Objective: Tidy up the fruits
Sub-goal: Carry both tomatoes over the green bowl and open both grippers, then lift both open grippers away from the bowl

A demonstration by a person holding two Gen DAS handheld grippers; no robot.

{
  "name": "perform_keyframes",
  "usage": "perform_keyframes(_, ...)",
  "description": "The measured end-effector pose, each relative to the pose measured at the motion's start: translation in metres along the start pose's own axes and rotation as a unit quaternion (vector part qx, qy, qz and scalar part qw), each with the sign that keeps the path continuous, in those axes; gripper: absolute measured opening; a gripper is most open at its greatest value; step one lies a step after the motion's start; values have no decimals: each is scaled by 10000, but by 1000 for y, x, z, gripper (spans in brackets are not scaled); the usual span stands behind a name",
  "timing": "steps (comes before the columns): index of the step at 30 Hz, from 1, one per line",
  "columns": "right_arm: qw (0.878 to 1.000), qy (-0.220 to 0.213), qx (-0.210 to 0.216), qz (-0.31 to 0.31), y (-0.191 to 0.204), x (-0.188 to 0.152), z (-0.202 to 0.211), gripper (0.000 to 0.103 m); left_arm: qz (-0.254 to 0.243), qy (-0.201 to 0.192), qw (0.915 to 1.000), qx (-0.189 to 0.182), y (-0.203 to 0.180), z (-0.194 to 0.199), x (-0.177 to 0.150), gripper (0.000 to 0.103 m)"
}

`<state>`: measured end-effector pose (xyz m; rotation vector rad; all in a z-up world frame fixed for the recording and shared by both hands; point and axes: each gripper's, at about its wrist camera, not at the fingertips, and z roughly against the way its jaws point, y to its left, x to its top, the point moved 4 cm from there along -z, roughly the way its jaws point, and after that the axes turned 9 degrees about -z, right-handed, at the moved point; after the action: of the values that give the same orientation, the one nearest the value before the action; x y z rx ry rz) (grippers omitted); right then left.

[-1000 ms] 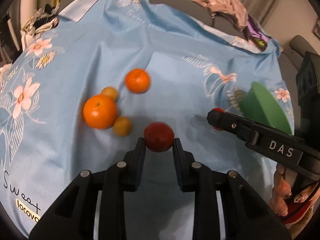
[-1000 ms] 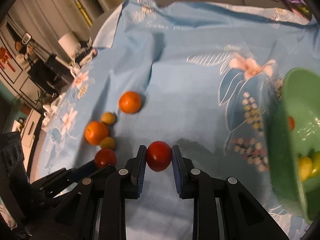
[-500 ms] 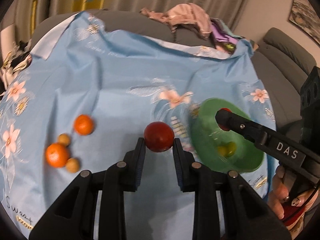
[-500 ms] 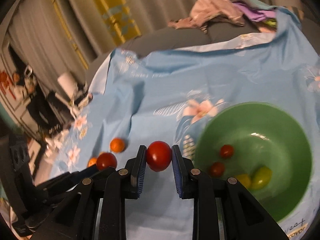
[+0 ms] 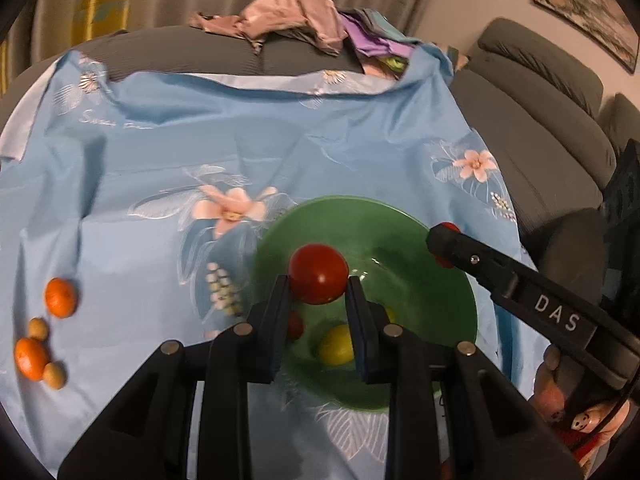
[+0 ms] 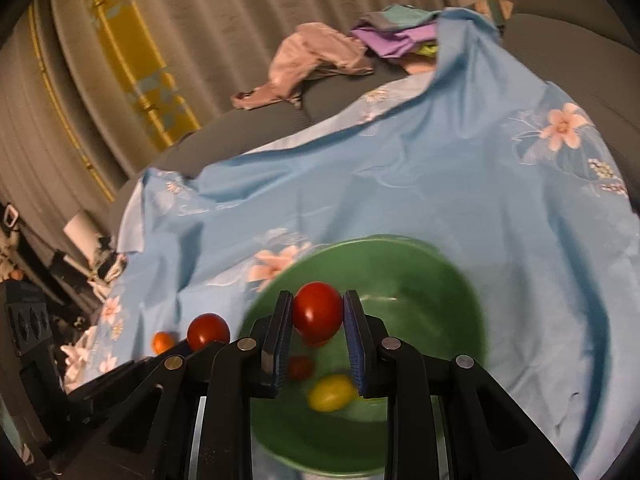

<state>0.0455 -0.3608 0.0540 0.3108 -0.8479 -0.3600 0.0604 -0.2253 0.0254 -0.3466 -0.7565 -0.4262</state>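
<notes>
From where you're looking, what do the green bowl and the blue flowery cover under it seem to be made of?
Green bowl: probably glazed ceramic or glossy plastic; its smooth inside shows bright light glints. I can't tell which.
Blue cover: thin, slightly shiny fabric or plastic sheeting, likely synthetic; it wrinkles, drapes over the sofa edge, and carries printed flowers.

Reds, oranges and yellow on floral blue

Held over a plain green bowl (image 5: 448,280): two glossy red tomatoes, one (image 5: 318,274) in the black left gripper (image 5: 318,292), one (image 6: 318,311) in the black right gripper (image 6: 318,312) with blue pads (image 6: 354,332). Inside the bowl: a yellow fruit (image 5: 336,346) and a small red one (image 6: 300,367). Underneath: a light blue cloth (image 5: 160,168) printed with pink-and-white flowers. Far left: bright orange tangerines (image 5: 60,297) beside small tan-yellow fruits (image 5: 39,328).
</notes>
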Motion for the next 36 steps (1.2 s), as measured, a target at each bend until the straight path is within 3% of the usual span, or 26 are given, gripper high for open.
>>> perform_keyframes(10, 9983, 258, -494, -185, -37, 4, -15, 26, -68, 408, 9990, -152, -15, -40, -4, 27)
perform_keyframes(17, 9984, 303, -375, -290, -41, 5, -13, 26, 21, 540, 9982, -258, -17, -46, -5, 29)
perform_keyframes(18, 9984, 322, -341, -306, -41, 4, -13, 26, 29, 558, 9981, -266, -17, -45, -4, 34)
perform_keyframes(19, 9985, 325, -325, -302, -40, 5, -14, 28, 39, 548, 9981, -295, -17, -42, -3, 38)
perform_keyframes(21, 9986, 312, -340, -263, -38, 5, -14, 44, 76, 406, 9986, -334, -14, -32, 0, 52)
perform_keyframes(22, 9987, 278, -349, -246, -36, 5, -13, 62, 94, 357, 9989, -302, -12, -28, 0, 53)
perform_keyframes(23, 9989, 199, -348, -222, -34, 5, -11, 69, 107, 310, 9992, -243, -9, -22, 2, 53)
perform_keyframes(29, 9997, 67, -210, -104, -20, 5, -7, 69, 418, 55, 9991, -43, 23, 14, -1, 56)
perform_keyframes(36, 9997, 95, -227, 58, 0, -2, -15, 69, 831, 11, 9941, 702, 92, 58, -26, 57)
